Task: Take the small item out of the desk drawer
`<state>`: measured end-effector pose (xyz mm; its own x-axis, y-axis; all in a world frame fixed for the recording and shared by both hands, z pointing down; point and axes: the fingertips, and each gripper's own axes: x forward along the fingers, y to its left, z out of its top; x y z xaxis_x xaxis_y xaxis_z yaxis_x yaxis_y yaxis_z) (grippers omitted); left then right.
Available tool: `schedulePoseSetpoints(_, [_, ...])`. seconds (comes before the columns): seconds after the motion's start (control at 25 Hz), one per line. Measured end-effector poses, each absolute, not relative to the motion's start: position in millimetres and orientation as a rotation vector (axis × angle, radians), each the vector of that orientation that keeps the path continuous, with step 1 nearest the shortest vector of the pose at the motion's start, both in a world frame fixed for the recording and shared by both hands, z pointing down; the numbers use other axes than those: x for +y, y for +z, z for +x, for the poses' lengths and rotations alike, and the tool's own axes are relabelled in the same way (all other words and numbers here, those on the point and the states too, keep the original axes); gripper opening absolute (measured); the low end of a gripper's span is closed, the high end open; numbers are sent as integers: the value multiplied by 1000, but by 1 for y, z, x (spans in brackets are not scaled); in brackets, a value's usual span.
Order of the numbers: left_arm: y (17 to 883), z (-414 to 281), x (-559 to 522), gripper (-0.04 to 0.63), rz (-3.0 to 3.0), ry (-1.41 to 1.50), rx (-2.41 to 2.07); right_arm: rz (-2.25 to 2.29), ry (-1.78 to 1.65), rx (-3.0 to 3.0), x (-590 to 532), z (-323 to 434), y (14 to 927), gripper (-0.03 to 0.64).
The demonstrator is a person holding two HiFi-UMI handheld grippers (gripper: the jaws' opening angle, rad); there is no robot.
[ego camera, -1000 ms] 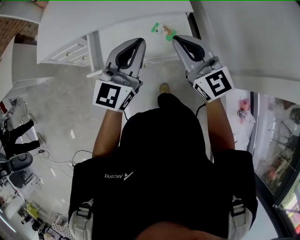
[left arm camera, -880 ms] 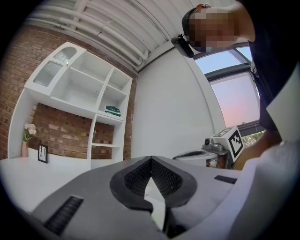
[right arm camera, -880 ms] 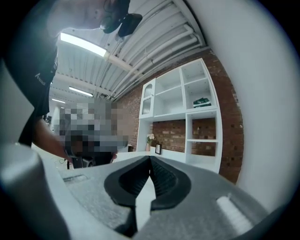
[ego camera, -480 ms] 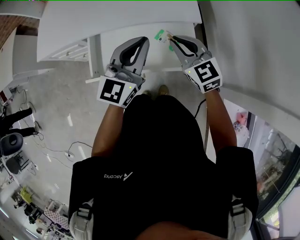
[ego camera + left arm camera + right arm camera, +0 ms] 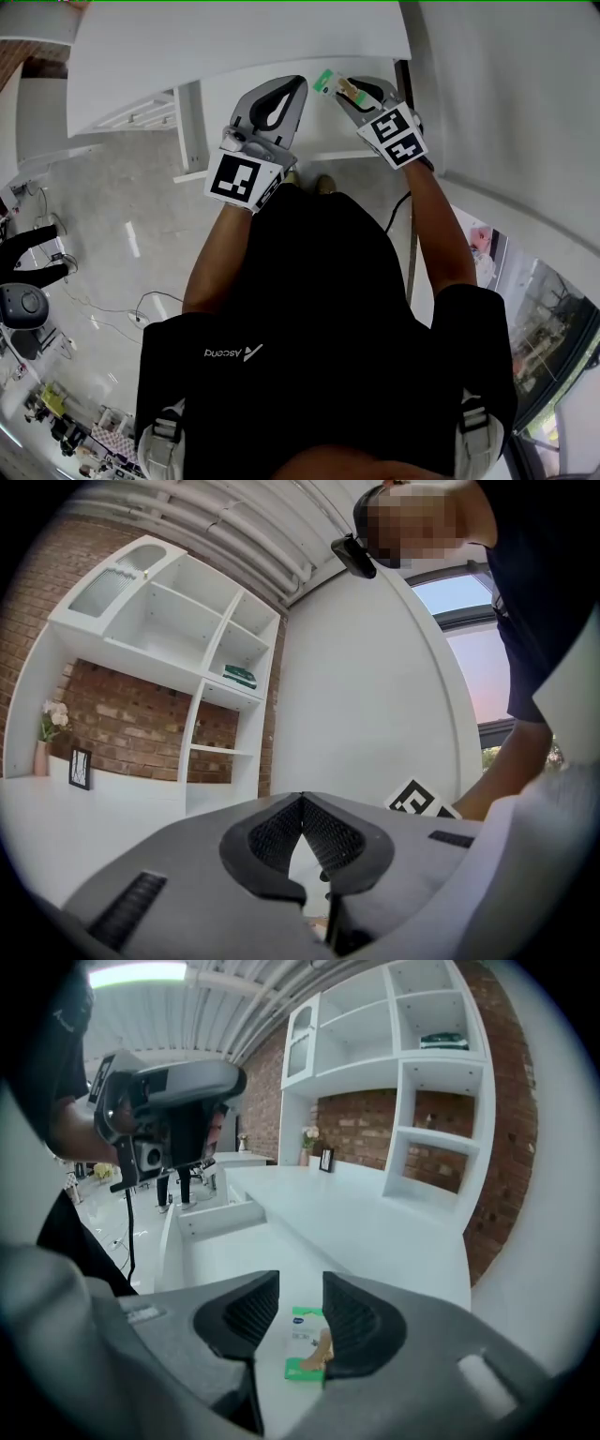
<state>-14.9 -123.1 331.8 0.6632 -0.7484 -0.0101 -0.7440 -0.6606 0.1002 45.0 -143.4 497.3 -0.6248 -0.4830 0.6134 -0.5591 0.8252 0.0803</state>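
The small item is a flat green and white packet (image 5: 324, 81) lying on the floor of the open white desk drawer (image 5: 220, 105). My right gripper (image 5: 349, 94) tilts down right over it. In the right gripper view the packet (image 5: 302, 1340) shows through the gap of the right gripper (image 5: 300, 1288). Its jaws have just been opening and stand apart; the packet lies below them, untouched by the pads. My left gripper (image 5: 289, 86) hovers level over the drawer's left part. It (image 5: 302, 801) is shut with nothing in it.
The white desk top (image 5: 234, 37) runs above the drawer (image 5: 234, 1260). A second drawer (image 5: 141, 112) stands open further left. A white wall (image 5: 506, 103) is close on the right. Brick wall and white shelves (image 5: 422, 1082) rise behind the desk.
Both grippers have moved forward over the drawer. The right one has dropped and tipped down onto the spot above the packet, which is now at its tips.
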Motion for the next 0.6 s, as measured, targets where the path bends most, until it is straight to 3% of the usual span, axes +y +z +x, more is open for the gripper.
schedulePoseSetpoints(0.4, [352, -30, -139, -2, 2782, -28, -1202, 671, 317, -2178, -163, 35, 590, 290])
schedulePoseSetpoints(0.6, [363, -34, -141, -2, 2782, 19, -1181, 642, 345, -2093, -176, 39, 625, 331])
